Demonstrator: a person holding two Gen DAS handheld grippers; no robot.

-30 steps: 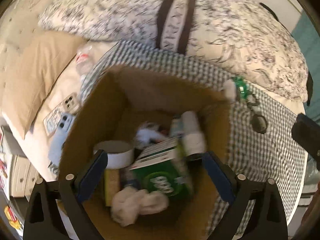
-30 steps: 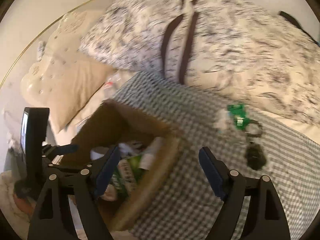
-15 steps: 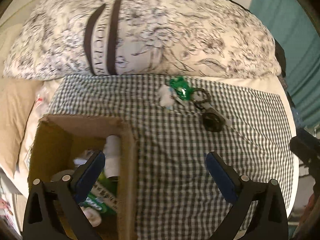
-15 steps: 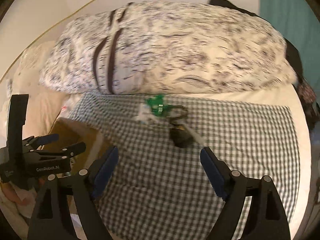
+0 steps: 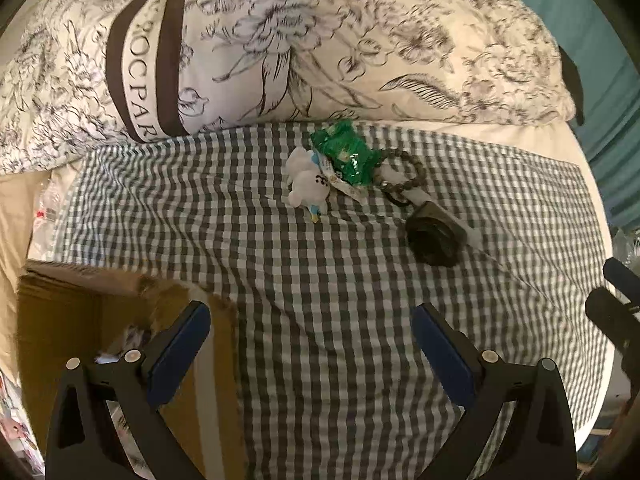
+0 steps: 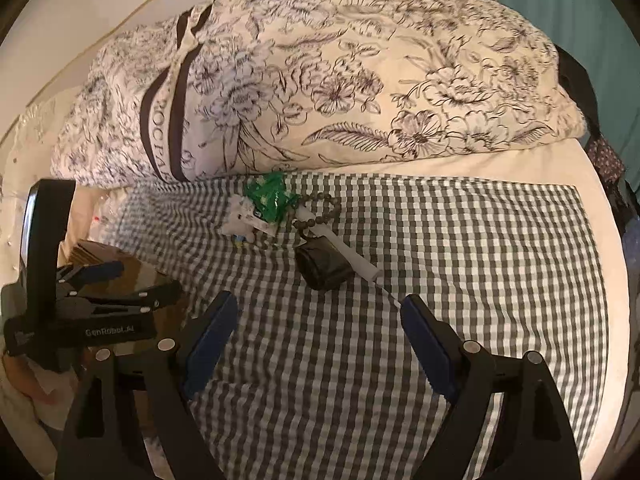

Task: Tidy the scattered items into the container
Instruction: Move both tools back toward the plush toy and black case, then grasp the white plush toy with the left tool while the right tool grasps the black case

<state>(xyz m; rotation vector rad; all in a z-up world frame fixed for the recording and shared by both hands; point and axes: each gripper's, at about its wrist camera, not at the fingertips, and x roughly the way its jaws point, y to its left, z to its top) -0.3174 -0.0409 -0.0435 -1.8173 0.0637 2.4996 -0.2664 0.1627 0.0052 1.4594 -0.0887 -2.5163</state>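
A brown cardboard box sits at the lower left, part of its inside hidden by my left finger. Scattered on the checked cloth lie a small white plush toy, a green packet, a bead bracelet and a dark round item. My left gripper hovers open and empty over the cloth beside the box's right wall. In the right wrist view my right gripper is open and empty, just short of the dark round item and a white tube.
A large floral duvet is heaped behind the cloth. A beige pillow lies at the far left. The bed's edge and a teal curtain are on the right. My left gripper shows over the box.
Both views have swung right and lowered, from over the box's filled inside to the checked cloth. The box has slid to the lower left, and the scattered items now sit nearer and more central.
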